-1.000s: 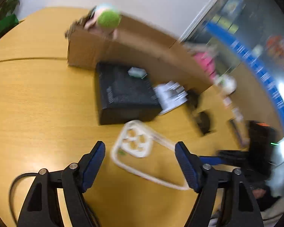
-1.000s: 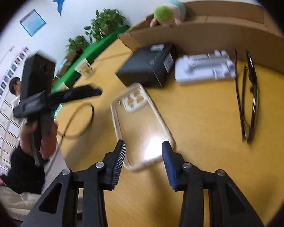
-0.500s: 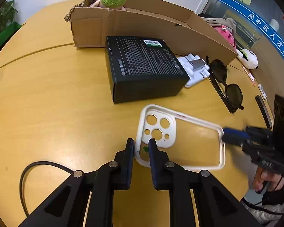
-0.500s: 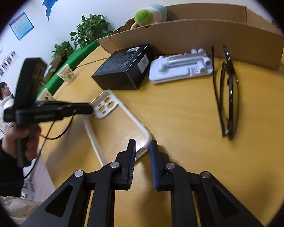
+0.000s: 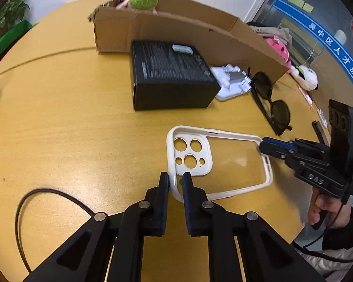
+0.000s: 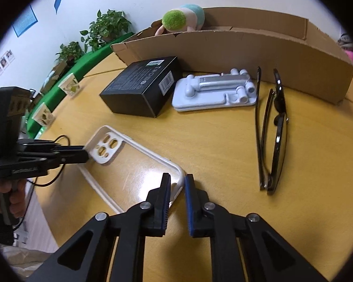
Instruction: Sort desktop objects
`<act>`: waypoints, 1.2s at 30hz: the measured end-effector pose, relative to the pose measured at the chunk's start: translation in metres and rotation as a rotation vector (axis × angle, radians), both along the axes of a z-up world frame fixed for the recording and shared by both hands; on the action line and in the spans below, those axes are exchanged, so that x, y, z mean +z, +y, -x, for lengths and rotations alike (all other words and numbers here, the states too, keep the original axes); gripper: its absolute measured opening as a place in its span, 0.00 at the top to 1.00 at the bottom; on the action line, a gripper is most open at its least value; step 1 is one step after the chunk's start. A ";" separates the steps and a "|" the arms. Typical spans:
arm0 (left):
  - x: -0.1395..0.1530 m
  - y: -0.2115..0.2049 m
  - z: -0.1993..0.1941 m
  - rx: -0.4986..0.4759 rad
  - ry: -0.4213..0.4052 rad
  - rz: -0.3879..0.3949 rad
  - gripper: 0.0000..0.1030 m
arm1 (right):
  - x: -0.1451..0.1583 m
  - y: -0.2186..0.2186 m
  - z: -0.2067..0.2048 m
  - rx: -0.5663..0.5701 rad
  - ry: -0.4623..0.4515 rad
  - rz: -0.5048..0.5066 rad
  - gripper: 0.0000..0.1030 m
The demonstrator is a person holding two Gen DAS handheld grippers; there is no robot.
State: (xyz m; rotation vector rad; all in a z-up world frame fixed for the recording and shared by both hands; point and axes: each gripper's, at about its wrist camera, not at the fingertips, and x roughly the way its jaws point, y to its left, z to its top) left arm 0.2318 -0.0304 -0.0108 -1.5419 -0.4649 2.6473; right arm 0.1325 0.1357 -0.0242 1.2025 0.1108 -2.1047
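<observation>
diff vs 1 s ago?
Both grippers, open a second ago, are now shut on the phone case: left gripper on the camera-cutout end, right gripper on the opposite corner. Black box, sunglasses, stand unmoved.

Each wrist camera looks close along its tongs from opposite ends of the case, facing each other.

A round wooden table carries a loop of black cable at its near left edge. Potted green plants stand along a green ledge by the far white wall, with small photo blocks on it.
</observation>
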 end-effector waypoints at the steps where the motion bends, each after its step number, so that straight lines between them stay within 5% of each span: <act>1: 0.005 0.000 0.000 -0.001 0.015 0.000 0.93 | 0.003 0.001 0.001 -0.007 0.010 0.004 0.91; 10: 0.086 -0.003 0.032 -0.040 0.247 -0.024 0.94 | 0.089 0.016 0.030 -0.079 0.193 0.079 0.94; 20: 0.152 -0.002 0.132 -0.090 0.406 0.001 0.94 | 0.191 0.030 0.110 -0.150 0.378 0.137 0.93; 28: 0.169 -0.023 0.218 -0.020 0.394 -0.054 0.94 | 0.216 0.021 0.194 -0.138 0.399 0.102 0.94; 36: 0.148 -0.037 0.315 0.001 0.268 -0.022 0.94 | 0.185 0.008 0.290 -0.154 0.311 0.121 0.94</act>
